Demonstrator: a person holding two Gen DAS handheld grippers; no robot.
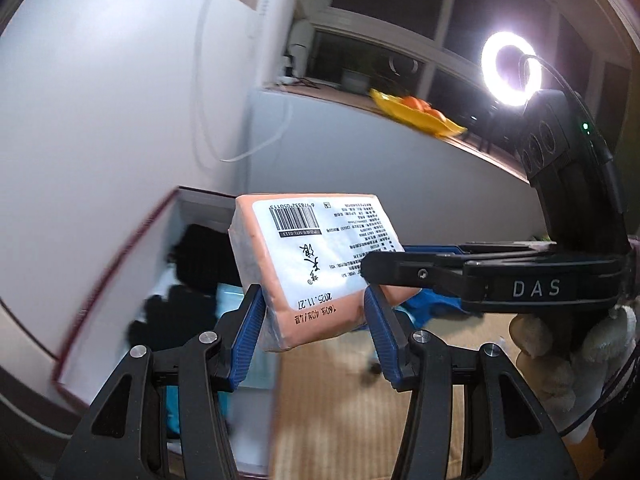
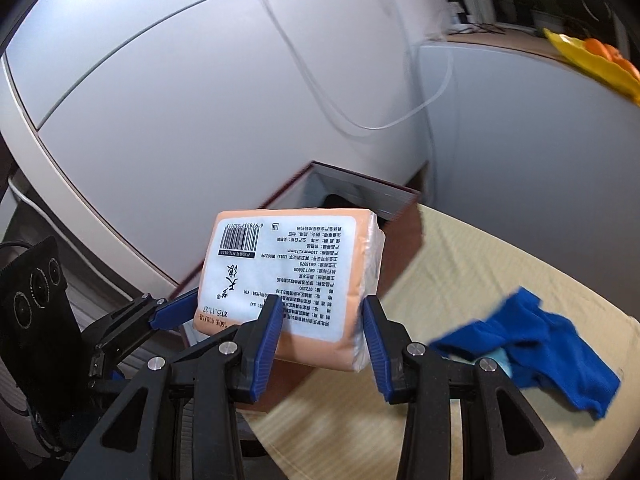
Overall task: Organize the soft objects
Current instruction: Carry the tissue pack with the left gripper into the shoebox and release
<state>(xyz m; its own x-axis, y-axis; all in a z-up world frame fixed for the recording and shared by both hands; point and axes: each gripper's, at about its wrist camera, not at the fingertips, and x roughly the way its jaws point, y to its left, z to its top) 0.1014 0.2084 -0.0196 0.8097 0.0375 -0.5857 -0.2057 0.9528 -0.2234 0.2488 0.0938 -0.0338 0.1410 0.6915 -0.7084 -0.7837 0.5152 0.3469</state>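
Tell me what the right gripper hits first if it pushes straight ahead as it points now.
Nothing new: the right gripper is already shut on the orange tissue pack, also gripped by the left gripper. Beyond the pack, probably the open dark-red box by the white cabinet; depth is unclear.

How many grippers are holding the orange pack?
2. The left gripper pinches the orange pack at its bottom edge, and the right gripper squeezes the pack's lower right part. Both hold it up over the open box.

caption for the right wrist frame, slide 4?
Both grippers, right and left, clamp an orange tissue pack before an open box; blue cloth lies on the mat.
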